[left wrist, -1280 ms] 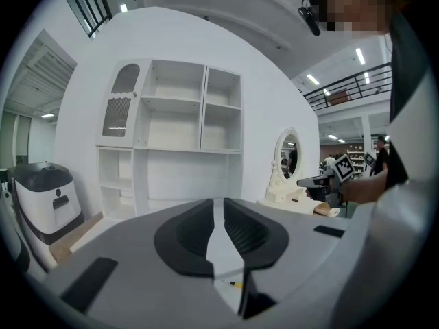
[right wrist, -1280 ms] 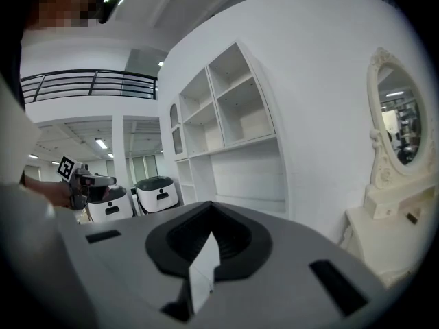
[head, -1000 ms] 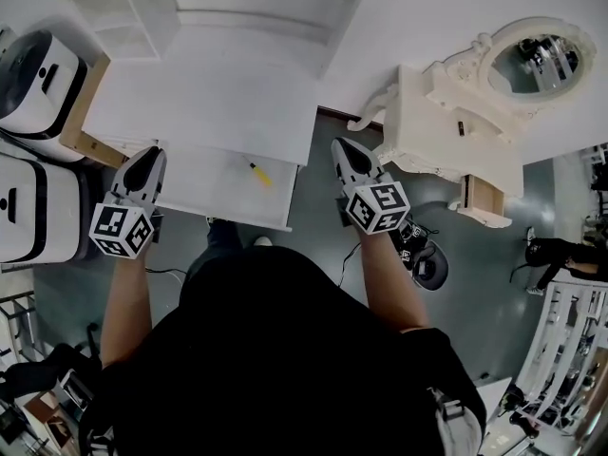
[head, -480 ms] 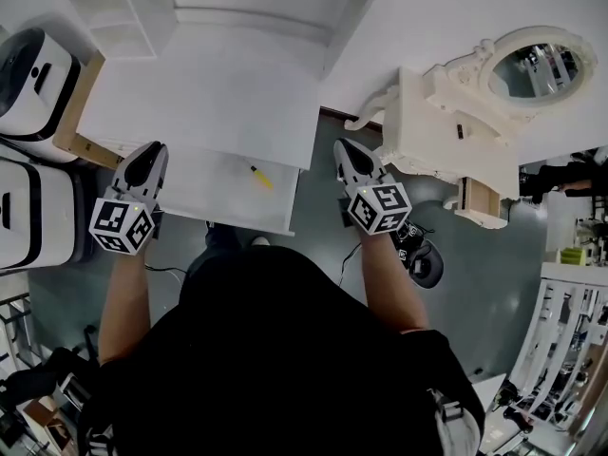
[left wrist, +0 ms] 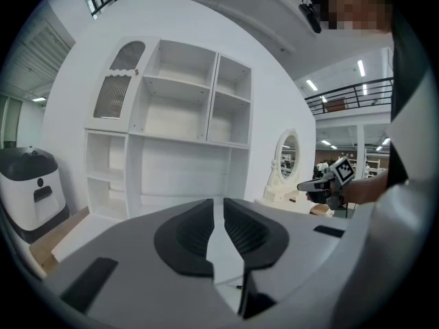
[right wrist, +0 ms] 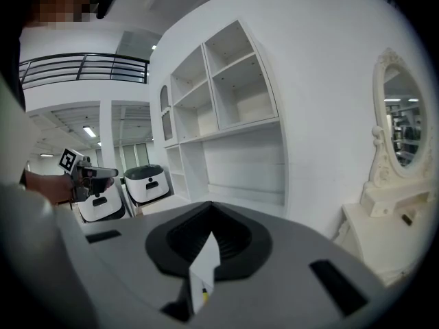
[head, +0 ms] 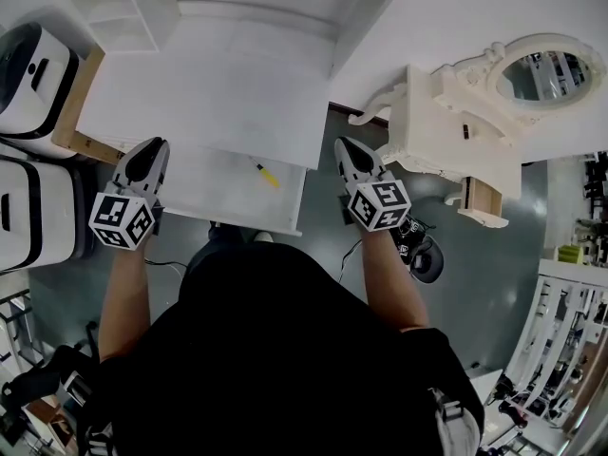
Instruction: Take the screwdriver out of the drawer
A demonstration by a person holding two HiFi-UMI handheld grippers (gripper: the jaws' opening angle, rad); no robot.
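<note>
White counter (head: 209, 93) with its drawer (head: 214, 198) standing open toward me, reach not yet begun.
I am holding the left tongs (head: 154, 148) at the drawer's left end and the right tongs (head: 342, 146) just off its right end, both clenched on nothing. The yellow-handled screwdriver (head: 266, 173) is lying loose on the drawer floor, right of centre, nearer the right tongs. I am judging this as the approach step: next, the right tongs need to spread, swing left and dip over the handle.
</note>
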